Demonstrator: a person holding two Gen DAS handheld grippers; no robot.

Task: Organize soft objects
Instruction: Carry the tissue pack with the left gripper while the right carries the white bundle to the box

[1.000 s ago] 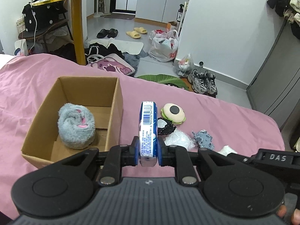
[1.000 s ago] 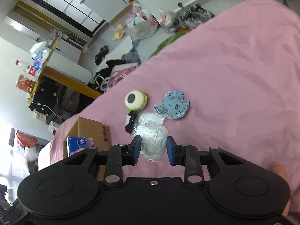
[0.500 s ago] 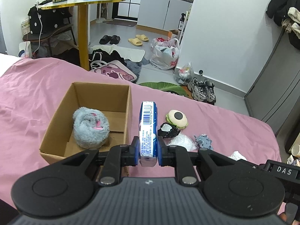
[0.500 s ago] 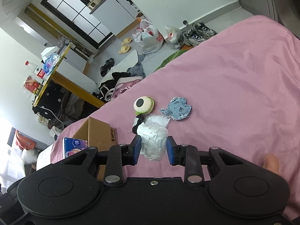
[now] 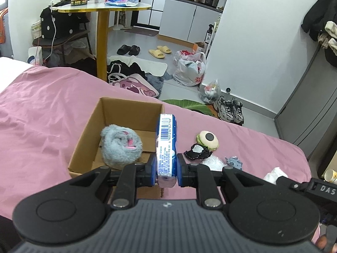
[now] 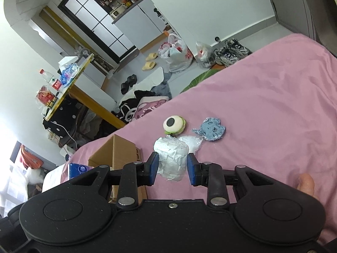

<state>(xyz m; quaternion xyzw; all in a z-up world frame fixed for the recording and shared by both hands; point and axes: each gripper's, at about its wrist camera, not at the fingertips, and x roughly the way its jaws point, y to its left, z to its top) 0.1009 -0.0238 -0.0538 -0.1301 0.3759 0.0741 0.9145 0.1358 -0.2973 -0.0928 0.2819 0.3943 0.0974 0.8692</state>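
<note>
Fingers (image 5: 152, 169) of the left gripper (image 5: 166, 171) clamp a blue tissue pack (image 5: 166, 145) on edge, held above the pink bed (image 5: 42, 113) at the near right corner of an open box (image 5: 118, 124); the right gripper (image 6: 172, 168) pinches a crumpled white wad (image 6: 171, 158) between its blue fingers (image 6: 153, 167), also clear of the sheet. A grey fluffy toy (image 5: 121, 146) already lies in the box, so the step in hand looks to be dropping both loads beside it. To do that well, the pack should travel left until it hangs fully inside the cardboard walls, over the bare floor behind the toy, before the jaws part; the wad, light and loose, wants a low release so it does not drift out over the rim. Left on the bed, just right of the box, are a one-eyed plush (image 6: 174, 124), a blue cloth patch (image 6: 209, 129), a clear plastic scrap (image 6: 192, 142) and a small black piece (image 5: 197, 151), with more white tissue (image 5: 274, 174) near the right edge. The sheet is wrinkled and soft, poor footing for the box. Beyond it the room is cluttered: a yellow table (image 5: 103, 10) with bottles and packets, slippers (image 5: 160, 51), bags (image 5: 189, 69) and sneakers (image 5: 229, 109) on the grey floor.
</note>
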